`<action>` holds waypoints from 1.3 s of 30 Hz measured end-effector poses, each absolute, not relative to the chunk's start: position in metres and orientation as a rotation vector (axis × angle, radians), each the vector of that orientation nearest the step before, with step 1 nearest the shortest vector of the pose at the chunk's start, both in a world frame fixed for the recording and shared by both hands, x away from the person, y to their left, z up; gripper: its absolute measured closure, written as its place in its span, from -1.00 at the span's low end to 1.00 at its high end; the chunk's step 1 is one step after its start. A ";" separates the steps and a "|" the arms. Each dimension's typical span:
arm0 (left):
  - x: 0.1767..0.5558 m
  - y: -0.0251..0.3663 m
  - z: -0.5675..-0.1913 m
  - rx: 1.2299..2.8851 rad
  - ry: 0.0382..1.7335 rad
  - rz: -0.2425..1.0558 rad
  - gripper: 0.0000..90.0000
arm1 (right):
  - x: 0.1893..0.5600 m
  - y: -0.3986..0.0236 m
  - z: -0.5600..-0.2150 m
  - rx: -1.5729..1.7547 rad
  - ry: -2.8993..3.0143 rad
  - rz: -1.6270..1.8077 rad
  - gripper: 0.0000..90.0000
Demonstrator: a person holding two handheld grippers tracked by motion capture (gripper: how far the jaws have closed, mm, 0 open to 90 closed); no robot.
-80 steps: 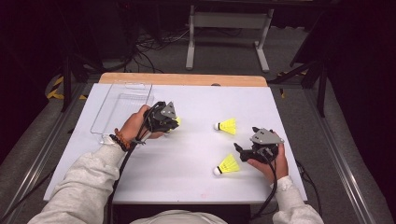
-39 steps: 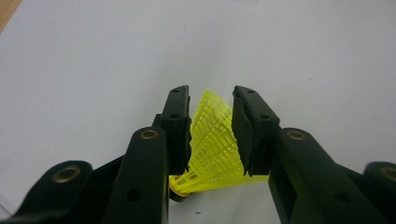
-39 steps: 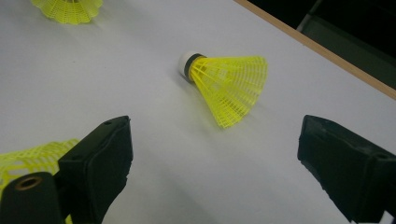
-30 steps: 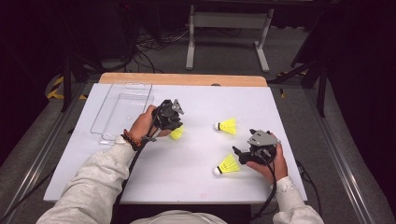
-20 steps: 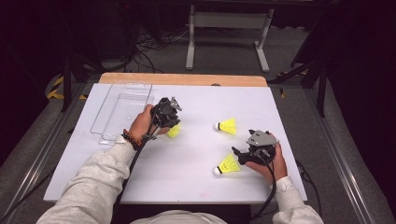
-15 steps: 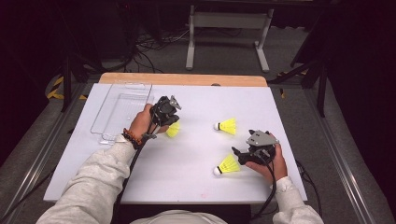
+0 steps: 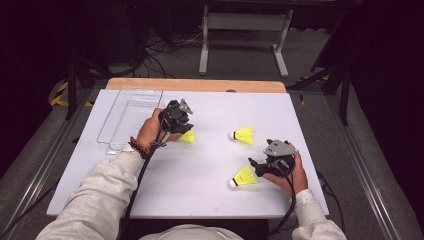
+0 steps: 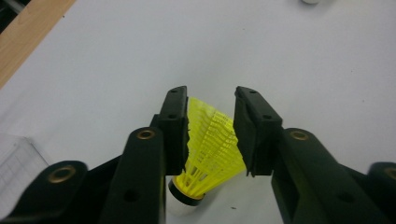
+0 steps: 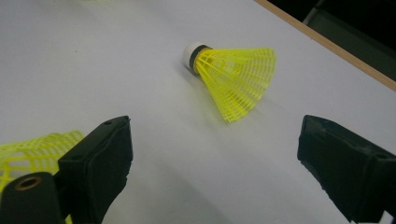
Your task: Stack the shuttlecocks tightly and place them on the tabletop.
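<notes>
Three yellow shuttlecocks lie on the white table (image 7: 200, 185). My left gripper (image 7: 184, 131) (image 8: 211, 93) straddles one shuttlecock (image 7: 188, 136) (image 8: 210, 149). Its jaws have just been opening, and the uncrushed skirt sits between the pads, cork end toward the camera. At the near right my right gripper (image 7: 255, 167) (image 9: 212, 128) stands wide open, holding nothing. A second shuttlecock (image 7: 244, 176) (image 9: 32, 151) lies just beside its left jaw. The third shuttlecock (image 7: 243, 135) (image 9: 233, 79) rests on its side farther ahead of that gripper.
A clear plastic tray (image 7: 107, 122) sits at the table's far left, just beyond the left hand. A wooden strip (image 7: 200, 85) runs along the far edge. Cables trail from both grippers toward the person. Dark floor and stands surround the table.
Since the oldest frame the left hand has shifted slightly right and away with its shuttlecock. Over the last second neither hand has visibly moved.
</notes>
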State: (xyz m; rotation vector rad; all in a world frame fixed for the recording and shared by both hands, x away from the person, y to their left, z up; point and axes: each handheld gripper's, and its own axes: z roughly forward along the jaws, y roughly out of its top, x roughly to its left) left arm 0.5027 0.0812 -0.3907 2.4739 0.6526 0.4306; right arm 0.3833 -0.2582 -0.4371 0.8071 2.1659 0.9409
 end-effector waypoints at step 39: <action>0.485 0.093 -0.389 2.449 0.560 0.353 0.33 | 0.383 -0.258 -0.437 0.802 2.163 0.939 -0.75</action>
